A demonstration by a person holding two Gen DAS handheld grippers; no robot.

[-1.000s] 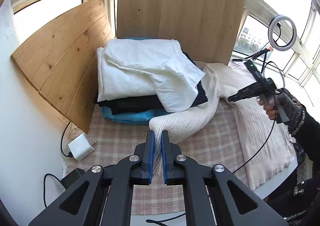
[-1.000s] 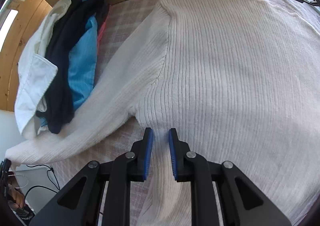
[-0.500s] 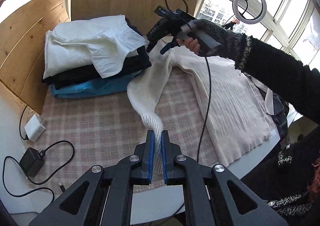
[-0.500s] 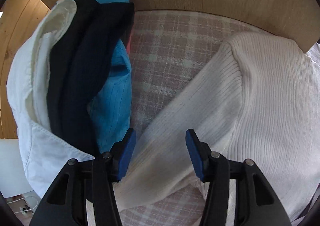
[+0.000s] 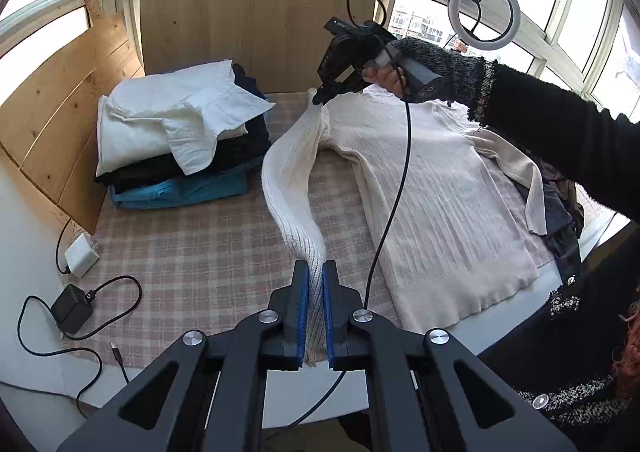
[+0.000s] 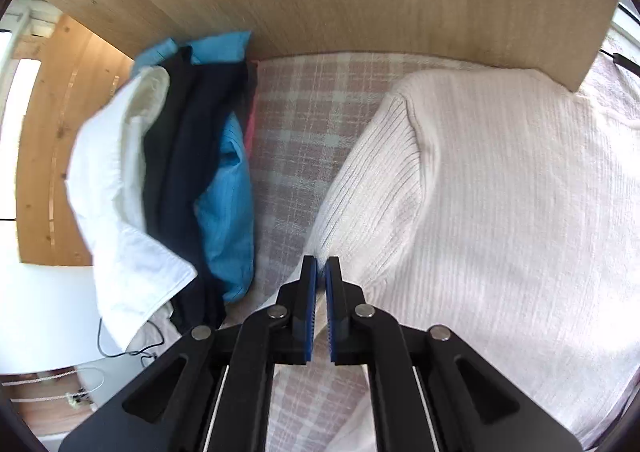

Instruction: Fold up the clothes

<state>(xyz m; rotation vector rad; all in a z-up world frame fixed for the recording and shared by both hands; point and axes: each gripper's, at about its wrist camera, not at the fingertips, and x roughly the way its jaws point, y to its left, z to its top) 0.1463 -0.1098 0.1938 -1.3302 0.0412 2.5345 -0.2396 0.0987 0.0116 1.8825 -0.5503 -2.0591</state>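
Sleeve (image 5: 292,179) stretches taut between left gripper (image 5: 316,308) and right gripper (image 5: 326,93).

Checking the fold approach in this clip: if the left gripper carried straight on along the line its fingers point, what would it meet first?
The left gripper, shut on the cuff of the cream sweater's sleeve, points down at the checked cloth. Beyond the sleeve it holds, it would probably meet that cloth first, though depth is hard to judge.

Bright daylight thru windows (image 5: 568,11) across top & upper right. Wood panel (image 5: 260,7) upright at top centre; 2nd, knotty wood board (image 5: 60,123) leans at left. Ring light (image 5: 484,13) upper right. White wall (image 5: 24,228) lower left. Pink plaid cloth (image 5: 192,252) covers the tabletop, centre.
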